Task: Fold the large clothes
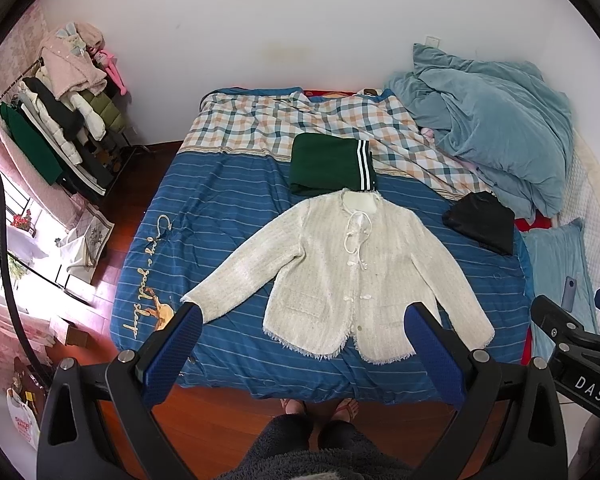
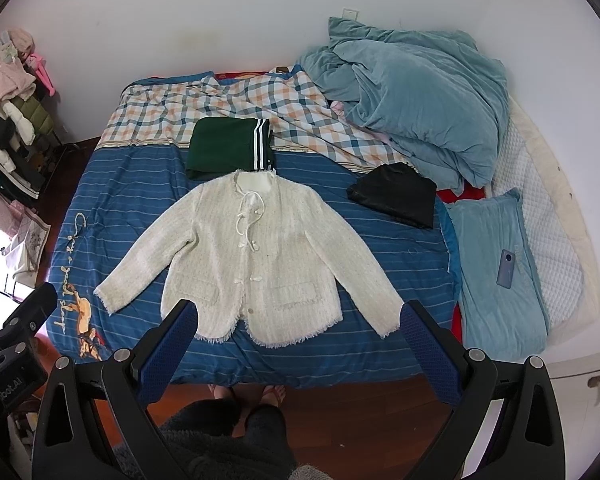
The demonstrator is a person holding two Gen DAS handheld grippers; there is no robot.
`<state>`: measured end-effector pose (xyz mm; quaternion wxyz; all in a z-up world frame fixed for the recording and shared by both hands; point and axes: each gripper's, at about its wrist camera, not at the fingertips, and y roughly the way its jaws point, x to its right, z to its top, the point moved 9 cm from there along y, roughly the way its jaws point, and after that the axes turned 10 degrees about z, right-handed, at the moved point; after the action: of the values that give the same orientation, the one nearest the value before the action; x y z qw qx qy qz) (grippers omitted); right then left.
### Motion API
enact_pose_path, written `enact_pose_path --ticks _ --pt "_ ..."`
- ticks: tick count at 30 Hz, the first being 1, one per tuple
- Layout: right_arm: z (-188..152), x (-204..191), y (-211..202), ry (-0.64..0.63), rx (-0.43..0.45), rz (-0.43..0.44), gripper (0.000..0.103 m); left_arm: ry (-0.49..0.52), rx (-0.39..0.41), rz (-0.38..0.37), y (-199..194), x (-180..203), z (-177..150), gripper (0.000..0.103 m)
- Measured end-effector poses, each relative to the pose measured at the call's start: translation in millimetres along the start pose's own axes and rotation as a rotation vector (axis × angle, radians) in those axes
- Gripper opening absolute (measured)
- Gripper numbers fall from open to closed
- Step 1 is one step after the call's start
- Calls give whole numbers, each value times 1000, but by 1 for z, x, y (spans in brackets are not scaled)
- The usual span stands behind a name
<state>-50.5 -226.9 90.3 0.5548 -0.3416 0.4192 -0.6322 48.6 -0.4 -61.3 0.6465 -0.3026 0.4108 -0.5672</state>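
While the bed (image 1: 228,200) already carries a folded green garment (image 1: 324,166) and a folded black one (image 1: 480,222) (seemingly finished), the cream jacket (image 1: 340,276) lies flat at its middle, sleeves spread, folding not yet begun. Both the left tongs (image 1: 303,330) and right tongs (image 2: 299,326) hover above the near edge, wide and empty.

Daylight glare blows out the left window (image 1: 4,248); fisheye edges curve.
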Motion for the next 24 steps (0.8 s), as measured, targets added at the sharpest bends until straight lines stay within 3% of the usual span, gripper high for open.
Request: enact_pose_path --ticks 24 --pt "2 4 -3 -2 2 0 102 -3 6 -3 -2 5 0 103"
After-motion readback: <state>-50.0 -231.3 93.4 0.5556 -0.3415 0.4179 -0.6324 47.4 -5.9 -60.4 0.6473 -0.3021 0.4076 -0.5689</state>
